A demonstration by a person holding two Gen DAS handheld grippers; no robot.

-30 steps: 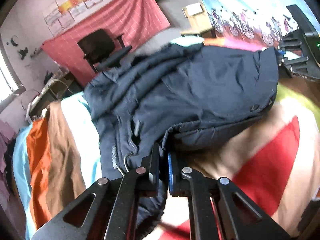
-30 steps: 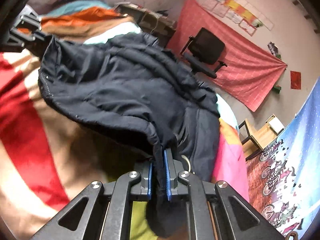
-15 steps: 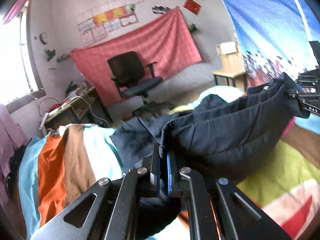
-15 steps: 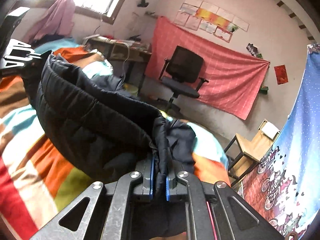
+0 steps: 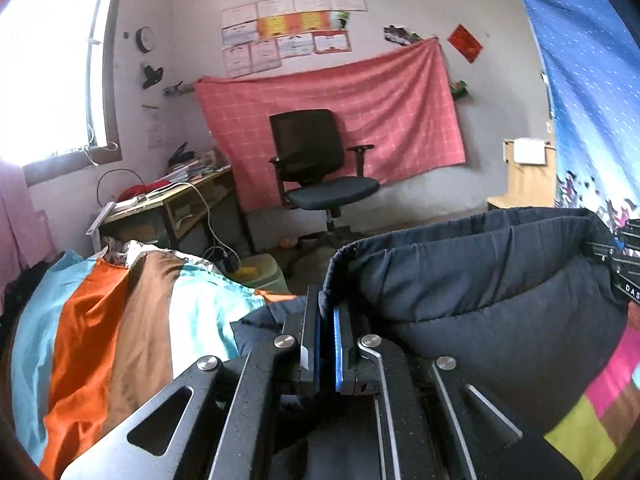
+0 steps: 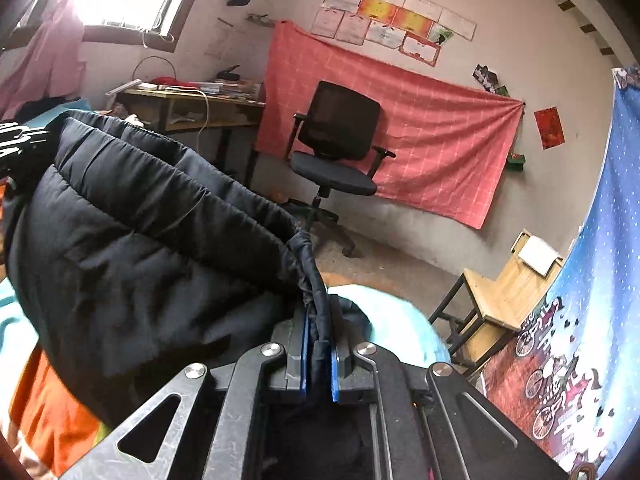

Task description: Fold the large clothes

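Note:
A dark navy padded jacket (image 5: 480, 300) hangs lifted between my two grippers, sagging in the middle above the striped bed cover (image 5: 100, 320). My left gripper (image 5: 326, 312) is shut on one end of the jacket's upper edge. At the far right of the left wrist view, the right gripper (image 5: 626, 268) holds the other end. In the right wrist view my right gripper (image 6: 318, 316) is shut on the gathered hem of the jacket (image 6: 140, 248), and the left gripper (image 6: 18, 140) shows at the left edge. The jacket's lower part is hidden below the fingers.
A black office chair (image 5: 320, 168) stands before a pink cloth (image 5: 340, 120) on the far wall. A cluttered desk (image 5: 172, 204) sits left under the window. A wooden chair (image 6: 504, 292) and a blue patterned curtain (image 6: 600, 240) are to the right.
Both grippers have risen and tipped up, lifting the jacket's edge off the bed. The jacket lay spread on the cover before; now it hangs folded between them with the room in view.

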